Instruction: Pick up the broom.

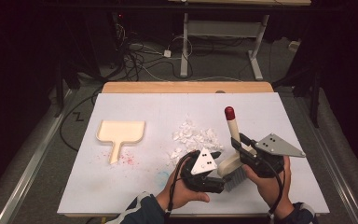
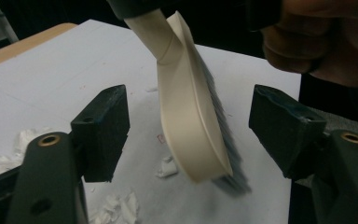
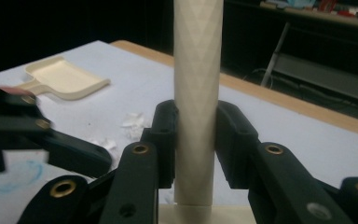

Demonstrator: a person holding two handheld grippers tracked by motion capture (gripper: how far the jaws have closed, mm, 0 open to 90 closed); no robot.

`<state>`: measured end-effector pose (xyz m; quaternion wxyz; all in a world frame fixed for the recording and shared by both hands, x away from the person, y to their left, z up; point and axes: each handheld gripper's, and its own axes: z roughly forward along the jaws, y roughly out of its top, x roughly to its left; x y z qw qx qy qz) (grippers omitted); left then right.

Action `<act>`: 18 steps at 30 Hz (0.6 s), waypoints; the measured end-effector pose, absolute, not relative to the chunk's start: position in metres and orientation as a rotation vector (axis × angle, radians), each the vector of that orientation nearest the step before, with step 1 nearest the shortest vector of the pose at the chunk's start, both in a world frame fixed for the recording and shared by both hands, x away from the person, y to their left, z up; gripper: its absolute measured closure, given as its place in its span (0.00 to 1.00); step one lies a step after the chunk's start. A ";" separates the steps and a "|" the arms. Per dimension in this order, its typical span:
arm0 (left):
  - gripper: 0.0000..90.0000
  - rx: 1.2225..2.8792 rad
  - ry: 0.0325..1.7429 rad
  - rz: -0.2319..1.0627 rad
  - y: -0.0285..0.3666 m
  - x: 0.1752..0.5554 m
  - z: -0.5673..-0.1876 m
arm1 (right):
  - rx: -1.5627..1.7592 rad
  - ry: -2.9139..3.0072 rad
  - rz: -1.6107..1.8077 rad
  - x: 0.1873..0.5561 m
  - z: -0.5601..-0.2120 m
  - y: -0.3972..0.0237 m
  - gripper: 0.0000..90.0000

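Here, nearest you, your right gripper (image 3: 195, 140) is clamped on the cream handle of the brush (image 1: 231, 149), holding it upright with its bristles down near the table's (image 1: 261, 116) front edge. Your left gripper (image 2: 189, 135) stands with its jaws apart on either side of the brush head, not touching it. Just beyond lie the white paper scraps (image 1: 193, 137). Farther left rests the cream dustpan (image 1: 120, 133), well apart.

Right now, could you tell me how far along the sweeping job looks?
Done: the right gripper is shut on the cream, red-tipped brush. In hand: the left gripper brackets the brush head without touching. Left: the white paper scraps lie unswept and the cream dustpan sits empty, apart.
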<state>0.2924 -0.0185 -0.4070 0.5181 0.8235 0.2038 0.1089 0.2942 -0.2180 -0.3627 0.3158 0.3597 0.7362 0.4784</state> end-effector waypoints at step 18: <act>0.71 2.007 0.457 0.187 0.005 0.303 -0.415 | 0.776 2.025 1.382 0.273 -0.356 -0.209 0.77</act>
